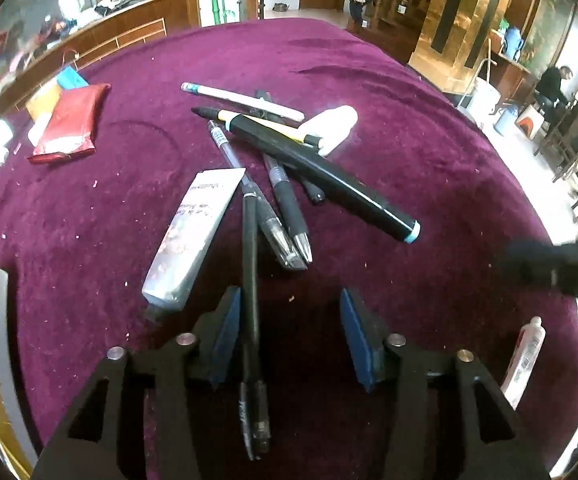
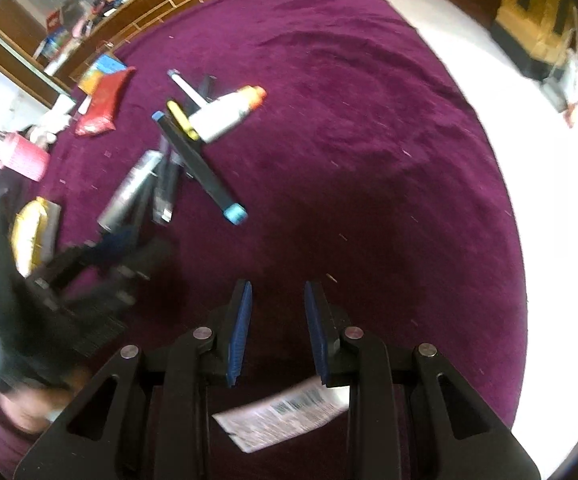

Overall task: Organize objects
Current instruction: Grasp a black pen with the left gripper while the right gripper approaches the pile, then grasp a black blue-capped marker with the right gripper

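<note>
**A:** Where were the things being organized?

**B:** They lay in a loose pile on a round table (image 1: 389, 92) covered in purple velvet cloth. A long black marker (image 1: 321, 176) with a pale blue end cap rested diagonally across the top. Under it lay several black gel pens (image 1: 289, 208), a yellow pen (image 1: 265, 124), a white pen (image 1: 241, 100) and a white tube (image 1: 335, 126). A silver-grey squeeze tube (image 1: 191, 236) lay just left of the pens, its cap toward the camera.

**A:** And the left gripper?

**B:** The left gripper (image 1: 289, 312) pointed steeply down at the cloth with its blue pads spread apart. A slim black pen (image 1: 251, 300) lay on the cloth between them, close beside the left pad (image 1: 225, 332). The right pad stood clear of it. Whether the left pad touched the pen could not be told.

**A:** The right gripper?

**B:** The right gripper (image 2: 277, 328) was also aimed downward, its blue pads parted with only cloth between them. A white tube with a barcode (image 2: 285, 412) lay on the cloth below the frame of that gripper, not between the pads.

**A:** What else was around?

**B:** A red foil packet (image 1: 69, 124) sat at the far left of the table, well apart from the pile. The right wrist view was blurred on its left side, where the other gripper showed as a dark smear.
</note>
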### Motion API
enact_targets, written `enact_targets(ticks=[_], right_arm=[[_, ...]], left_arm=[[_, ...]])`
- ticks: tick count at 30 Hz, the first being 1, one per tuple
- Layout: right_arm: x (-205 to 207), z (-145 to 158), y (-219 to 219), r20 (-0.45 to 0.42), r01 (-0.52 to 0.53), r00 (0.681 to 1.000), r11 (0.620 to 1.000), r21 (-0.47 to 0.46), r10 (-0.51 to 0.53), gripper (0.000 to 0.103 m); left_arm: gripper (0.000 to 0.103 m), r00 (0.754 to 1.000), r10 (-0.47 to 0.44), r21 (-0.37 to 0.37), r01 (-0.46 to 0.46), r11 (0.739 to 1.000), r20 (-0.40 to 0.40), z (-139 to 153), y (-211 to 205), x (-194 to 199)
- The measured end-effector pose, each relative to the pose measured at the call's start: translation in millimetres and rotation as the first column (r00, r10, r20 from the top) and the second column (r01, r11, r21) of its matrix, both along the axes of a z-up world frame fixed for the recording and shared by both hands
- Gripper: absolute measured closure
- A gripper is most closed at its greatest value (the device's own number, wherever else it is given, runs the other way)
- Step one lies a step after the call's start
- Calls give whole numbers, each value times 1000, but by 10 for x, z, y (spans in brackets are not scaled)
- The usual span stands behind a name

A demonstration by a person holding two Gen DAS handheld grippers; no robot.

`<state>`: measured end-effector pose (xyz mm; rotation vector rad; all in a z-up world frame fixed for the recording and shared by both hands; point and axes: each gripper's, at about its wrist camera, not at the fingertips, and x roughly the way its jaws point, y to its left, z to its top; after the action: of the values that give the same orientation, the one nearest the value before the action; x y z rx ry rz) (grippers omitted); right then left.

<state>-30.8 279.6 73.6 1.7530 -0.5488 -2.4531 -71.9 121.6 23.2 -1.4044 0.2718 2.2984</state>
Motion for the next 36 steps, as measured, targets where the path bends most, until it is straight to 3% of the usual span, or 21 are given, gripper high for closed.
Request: enact_targets(ticks=[1,2,7,13,16,22,26,32,36], right_arm=[[-64,27,-14,-9,-14,1000,1000,-10,14,78],[-115,51,-32,-17,-25,1000,1000,-7,25,78],[-455,102,-210,-65,-114,991,993,28,115,78],[-859,-138,-534,-26,-213,977,977,2,213,78],[-991,-165,-677,-39,-236,971,971,41,238,78],[-1190,-277,-927,-11,-278,959,952,127,282,79],[-1200,-265,-920,-11,-239,970,964,116,242,89],[-1023,-129,-805,-31,-181,983,983,-10,180,91],[-805,-25,-786,-34,-143,990,978,-153,139,91]], left_arm=[[96,1000,7,17,-7,1000,14,11,-41,-4],[98,998,19,56,-22,998,53,20,-122,-4],[98,995,82,120,-88,989,57,163,-474,175],[98,983,163,222,-177,959,80,367,-850,445],[98,977,188,255,-207,945,97,408,-1001,579],[98,970,219,263,-240,934,107,401,-1192,734],[98,966,236,273,-257,927,106,410,-1321,783],[98,965,238,300,-261,918,110,444,-1476,862],[98,969,221,317,-244,916,108,505,-1582,952]])
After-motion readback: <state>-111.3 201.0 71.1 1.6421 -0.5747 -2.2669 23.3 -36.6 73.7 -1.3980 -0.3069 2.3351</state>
